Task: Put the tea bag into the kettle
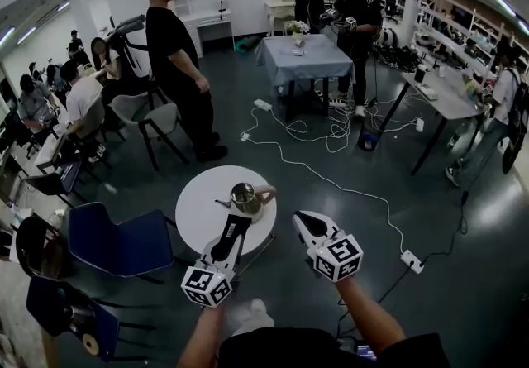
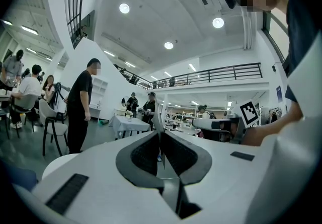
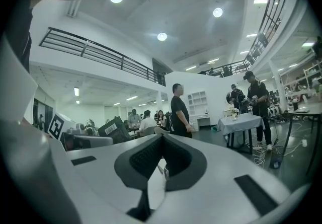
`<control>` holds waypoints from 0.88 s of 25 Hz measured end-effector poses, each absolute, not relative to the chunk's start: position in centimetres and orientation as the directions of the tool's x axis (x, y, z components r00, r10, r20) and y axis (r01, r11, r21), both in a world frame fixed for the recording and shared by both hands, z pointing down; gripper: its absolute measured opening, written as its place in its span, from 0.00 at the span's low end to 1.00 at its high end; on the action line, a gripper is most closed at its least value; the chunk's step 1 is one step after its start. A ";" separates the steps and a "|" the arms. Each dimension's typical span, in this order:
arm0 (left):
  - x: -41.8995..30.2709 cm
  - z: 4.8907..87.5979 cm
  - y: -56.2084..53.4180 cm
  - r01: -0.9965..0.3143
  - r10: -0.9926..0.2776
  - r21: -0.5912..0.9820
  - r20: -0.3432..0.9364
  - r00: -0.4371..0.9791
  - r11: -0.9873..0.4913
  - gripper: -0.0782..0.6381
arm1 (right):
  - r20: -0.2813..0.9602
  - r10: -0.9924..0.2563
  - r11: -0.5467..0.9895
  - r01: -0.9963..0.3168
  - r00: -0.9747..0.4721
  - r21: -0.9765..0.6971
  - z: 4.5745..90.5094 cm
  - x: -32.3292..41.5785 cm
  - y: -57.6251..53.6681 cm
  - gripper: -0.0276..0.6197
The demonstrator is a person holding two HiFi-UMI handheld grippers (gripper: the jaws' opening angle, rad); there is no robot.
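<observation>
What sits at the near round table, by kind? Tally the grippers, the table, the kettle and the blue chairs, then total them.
Grippers: 2, the left gripper and the right gripper
Round white table: 1
Kettle: 1
Blue chairs: 2
Total: 6

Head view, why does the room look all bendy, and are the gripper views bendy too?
Head view: the wide lens curves the walls and floor around the round table. Left gripper view: the railing bows, and the ceiling lamps glare. Right gripper view: same bending, bright lamps, dark rim.
</observation>
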State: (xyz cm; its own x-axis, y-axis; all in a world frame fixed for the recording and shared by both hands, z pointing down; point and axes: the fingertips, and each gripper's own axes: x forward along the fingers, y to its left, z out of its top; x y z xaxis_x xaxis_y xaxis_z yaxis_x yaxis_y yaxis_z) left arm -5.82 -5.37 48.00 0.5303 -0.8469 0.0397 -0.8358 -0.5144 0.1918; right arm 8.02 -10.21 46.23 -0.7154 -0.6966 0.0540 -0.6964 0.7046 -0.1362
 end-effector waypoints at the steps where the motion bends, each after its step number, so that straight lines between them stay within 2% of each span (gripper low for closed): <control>1: -6.3 47.9 -5.9 -0.834 -0.845 0.193 0.040 0.533 -0.517 0.16 | 0.055 -0.698 0.703 -0.698 -0.714 -0.136 46.1 7.5 -10.8 0.07; 22: -15.0 48.0 -15.3 -0.804 -0.820 0.234 0.045 0.570 -0.546 0.16 | 0.098 -0.718 0.680 -0.724 -0.689 -0.118 45.9 -1.4 -19.5 0.07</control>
State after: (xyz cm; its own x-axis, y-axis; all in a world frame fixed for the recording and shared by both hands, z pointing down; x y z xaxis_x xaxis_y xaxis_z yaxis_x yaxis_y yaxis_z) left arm -14.96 -15.29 48.05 0.5699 -0.8205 0.0447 -0.8045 -0.5461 0.2337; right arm -1.45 -19.54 45.89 -0.6894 -0.7177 0.0977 -0.7241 0.6795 -0.1180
